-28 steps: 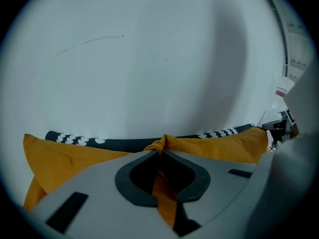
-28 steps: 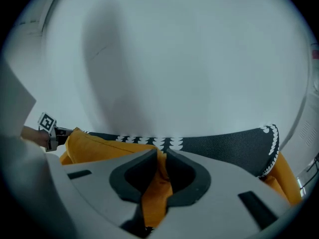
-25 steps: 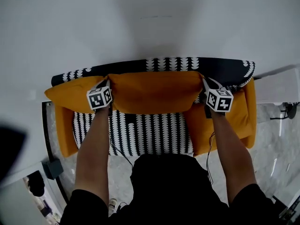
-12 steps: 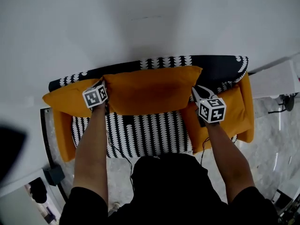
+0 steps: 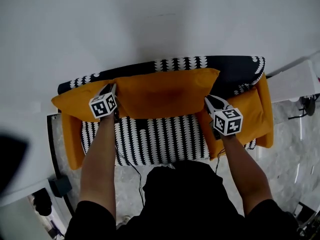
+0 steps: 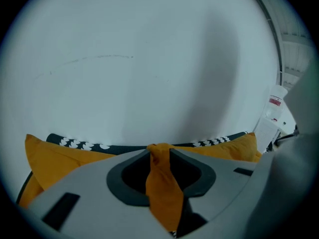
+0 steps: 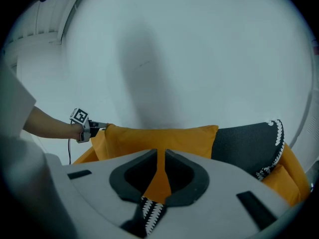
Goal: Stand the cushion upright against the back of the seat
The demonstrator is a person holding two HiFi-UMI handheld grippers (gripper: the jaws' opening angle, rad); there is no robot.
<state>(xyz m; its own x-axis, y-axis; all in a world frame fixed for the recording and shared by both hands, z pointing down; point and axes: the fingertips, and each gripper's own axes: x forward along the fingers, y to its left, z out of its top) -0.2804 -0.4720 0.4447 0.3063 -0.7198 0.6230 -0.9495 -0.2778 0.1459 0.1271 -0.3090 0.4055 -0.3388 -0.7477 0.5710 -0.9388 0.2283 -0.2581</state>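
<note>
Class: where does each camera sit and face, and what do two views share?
Head view: on head, steeply down at orange fabric cushion; both forearms show.
Left gripper view: rides left gripper, faces white wall; jaws just opening, cushion corner between.
Right gripper view: rides shut right gripper, faces cushion.
Shared: head and right gripper views show the left gripper.

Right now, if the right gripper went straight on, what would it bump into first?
Most likely the orange cushion. It sits straight ahead of the right gripper, whose jaws are shut. How far off it is, I can't tell.
</note>
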